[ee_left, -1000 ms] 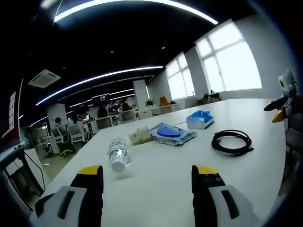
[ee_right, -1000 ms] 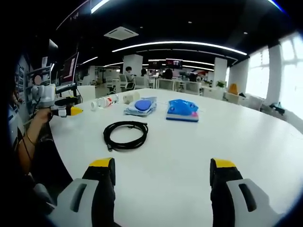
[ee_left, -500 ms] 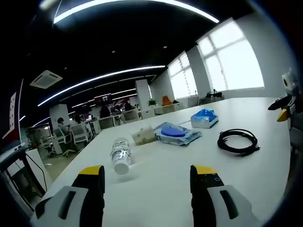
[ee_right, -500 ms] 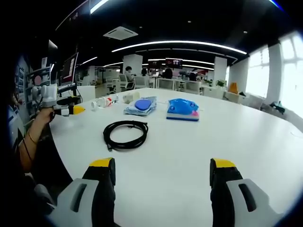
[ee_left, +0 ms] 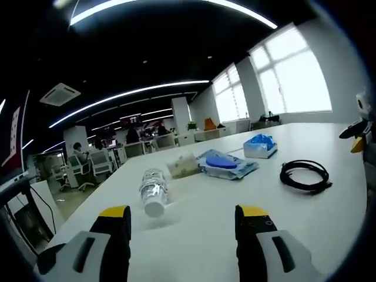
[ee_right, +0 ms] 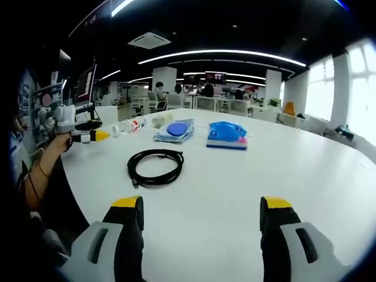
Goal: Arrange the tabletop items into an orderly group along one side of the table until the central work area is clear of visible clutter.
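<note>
A big white bench (ee_right: pixel 247 176) holds a few things in an office room.

In the left gripper view, the left gripper (ee_left: pixel 182 235) hangs over the near edge of the bench. Its fingers (ee_left: pixel 114 226) are wide apart and hold nothing. Just past them a clear water bottle (ee_left: pixel 153 191) lies on its side with its cap end toward the camera. A little farther off sits a small tan pack (ee_left: pixel 182 166). To its right is a clear bag with a blue round thing inside (ee_left: pixel 226 164). Farther right sits a blue tissue pack (ee_left: pixel 260 145). A black cable (ee_left: pixel 304 175) lies in a loop on the right, apart from the rest. The yellow tip of the right gripper (ee_left: pixel 358 134) peeks in at the far right edge.

In the right gripper view, the right gripper (ee_right: pixel 200 232) is low over the near side of the bench. Its fingers (ee_right: pixel 129 223) are also wide apart and hold nothing. The black cable (ee_right: pixel 155 166) is the nearest thing, a bit to the left. Behind it are the clear bag (ee_right: pixel 175 131) and the blue tissue pack (ee_right: pixel 227 135), side by side. The bottle (ee_right: pixel 130 126) lies far to the left. A person's hand (ee_right: pixel 56 141) holds the left gripper (ee_right: pixel 88 134) at the left side, above the edge of the bench.

People sit at desks far back in the room.
</note>
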Tool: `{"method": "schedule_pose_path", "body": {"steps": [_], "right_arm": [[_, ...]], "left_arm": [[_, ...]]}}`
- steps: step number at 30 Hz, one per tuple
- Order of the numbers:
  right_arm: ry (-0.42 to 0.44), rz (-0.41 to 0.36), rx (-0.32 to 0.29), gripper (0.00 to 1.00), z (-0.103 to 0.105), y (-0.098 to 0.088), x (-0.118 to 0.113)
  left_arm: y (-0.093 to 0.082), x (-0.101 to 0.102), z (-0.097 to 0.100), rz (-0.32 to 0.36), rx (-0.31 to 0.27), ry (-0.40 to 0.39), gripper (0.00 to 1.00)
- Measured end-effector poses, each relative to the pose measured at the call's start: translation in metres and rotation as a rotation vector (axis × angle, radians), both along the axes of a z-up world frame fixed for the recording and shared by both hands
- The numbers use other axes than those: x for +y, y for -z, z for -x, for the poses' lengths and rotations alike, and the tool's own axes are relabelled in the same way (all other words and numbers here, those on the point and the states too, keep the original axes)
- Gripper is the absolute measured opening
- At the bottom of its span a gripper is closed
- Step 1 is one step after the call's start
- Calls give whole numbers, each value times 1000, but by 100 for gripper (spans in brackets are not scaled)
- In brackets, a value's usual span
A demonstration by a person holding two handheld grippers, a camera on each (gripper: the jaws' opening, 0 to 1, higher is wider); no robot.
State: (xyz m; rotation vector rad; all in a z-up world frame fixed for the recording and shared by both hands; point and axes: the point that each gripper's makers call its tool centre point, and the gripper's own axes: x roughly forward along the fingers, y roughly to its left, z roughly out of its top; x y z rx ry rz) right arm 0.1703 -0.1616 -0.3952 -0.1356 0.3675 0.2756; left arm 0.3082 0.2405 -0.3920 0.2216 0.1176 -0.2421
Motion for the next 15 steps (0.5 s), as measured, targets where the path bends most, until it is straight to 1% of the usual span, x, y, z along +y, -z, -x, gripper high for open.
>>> {"method": "schedule_pose_path", "body": {"steps": [8,15], "right_arm": [[5,4,0,78,-1,0,-1],[2,6,6,77,-2,1,0]], "left_arm": [[7,1,-8,4,22,1,71],[9,4,-14,2,24,-12,69]]}}
